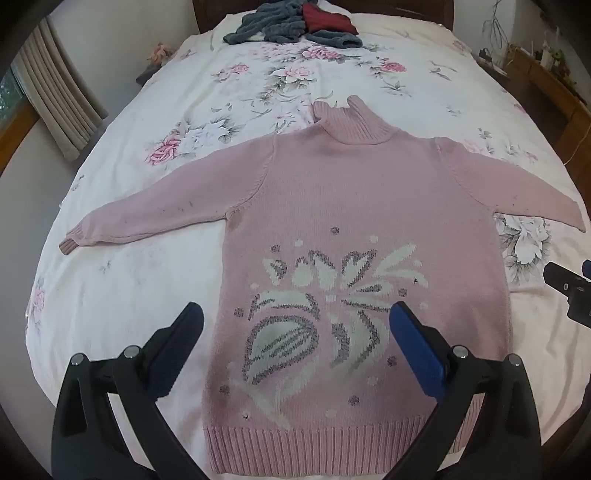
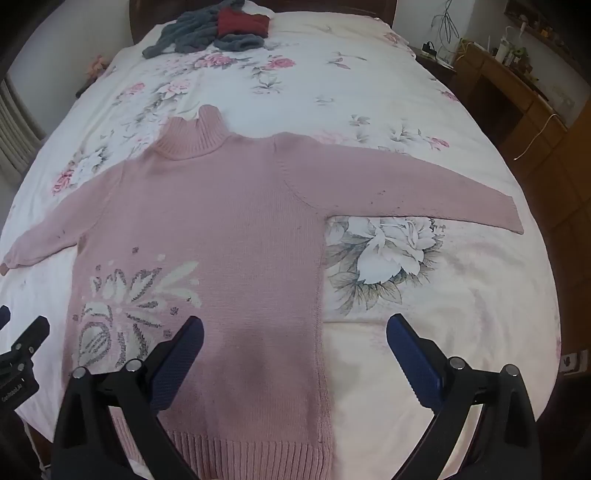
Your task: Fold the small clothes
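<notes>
Both grippers hang above the near end of the bed (image 1: 122, 266), and neither has hold of anything. The left gripper (image 1: 295, 328) has its fingers (image 1: 184, 332) spread wide apart, nothing between them but air, and the pink sweater (image 1: 354, 199) lies flat straight ahead of them. Its ribbed hem (image 1: 332, 439) sits lowest in the left wrist view, between the two fingers, with the white and grey leaf pattern (image 1: 325, 317) just beyond the fingertips. The turtleneck collar (image 1: 351, 125) points away, far past the fingers.

Over to the right gripper (image 2: 295, 339): fingers (image 2: 410, 350) just as wide open, empty as well. Its left finger hovers over the sweater's body, its right finger over bare floral bedspread (image 2: 424, 369). The sweater's side edge runs between the two fingers. Both sleeves are stretched out sideways, one sleeve (image 1: 147, 218) reaching far out to the left of the left fingers, the other sleeve (image 2: 424, 192) reaching out beyond the right fingers, its cuff well to their right.

Each gripper shows at the edge of the other's view, so the pair sit side by side. Far beyond the collar, at the head of the bed, a heap of grey clothes (image 1: 273, 26) lies with a dark red garment (image 1: 325, 18) on top, well apart from the sweater. A wooden cabinet (image 2: 509, 96) stands off to the right of the bed.
</notes>
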`<state>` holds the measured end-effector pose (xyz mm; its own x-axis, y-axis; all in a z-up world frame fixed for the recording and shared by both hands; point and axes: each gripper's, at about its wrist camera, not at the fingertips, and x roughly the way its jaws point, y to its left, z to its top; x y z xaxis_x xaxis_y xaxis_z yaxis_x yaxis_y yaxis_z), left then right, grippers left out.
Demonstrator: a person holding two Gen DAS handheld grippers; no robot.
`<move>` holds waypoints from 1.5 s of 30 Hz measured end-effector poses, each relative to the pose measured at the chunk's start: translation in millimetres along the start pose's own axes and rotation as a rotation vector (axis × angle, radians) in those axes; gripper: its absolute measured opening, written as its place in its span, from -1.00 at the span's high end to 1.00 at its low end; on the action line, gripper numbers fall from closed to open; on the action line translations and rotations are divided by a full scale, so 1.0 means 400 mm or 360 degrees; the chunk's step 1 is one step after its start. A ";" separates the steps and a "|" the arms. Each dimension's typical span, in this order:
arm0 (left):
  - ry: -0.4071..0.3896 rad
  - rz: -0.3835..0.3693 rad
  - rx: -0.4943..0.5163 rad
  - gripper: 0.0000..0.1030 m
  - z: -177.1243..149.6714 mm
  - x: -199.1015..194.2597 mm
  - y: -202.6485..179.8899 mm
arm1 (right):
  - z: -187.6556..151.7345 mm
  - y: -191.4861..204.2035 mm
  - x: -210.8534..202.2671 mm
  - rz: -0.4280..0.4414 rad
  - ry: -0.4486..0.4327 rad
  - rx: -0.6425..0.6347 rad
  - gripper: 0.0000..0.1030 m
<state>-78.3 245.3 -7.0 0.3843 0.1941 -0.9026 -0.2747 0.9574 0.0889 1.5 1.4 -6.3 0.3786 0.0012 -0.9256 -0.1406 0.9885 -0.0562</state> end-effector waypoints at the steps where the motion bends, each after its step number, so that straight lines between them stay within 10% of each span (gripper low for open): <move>1: 0.0002 -0.0002 -0.0001 -0.94 0.001 0.002 0.001 | -0.001 0.000 -0.001 -0.0001 -0.0002 0.0000 -0.92; 45: -0.0018 0.0028 0.0010 -0.94 -0.002 -0.004 0.002 | -0.001 0.013 0.001 0.0009 -0.0003 0.0000 -0.92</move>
<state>-80.0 245.7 -5.8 0.3893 0.2131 -0.8961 -0.2759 0.9552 0.1073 0.7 6.4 -7.0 0.3796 0.0068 -0.9251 -0.1425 0.9885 -0.0512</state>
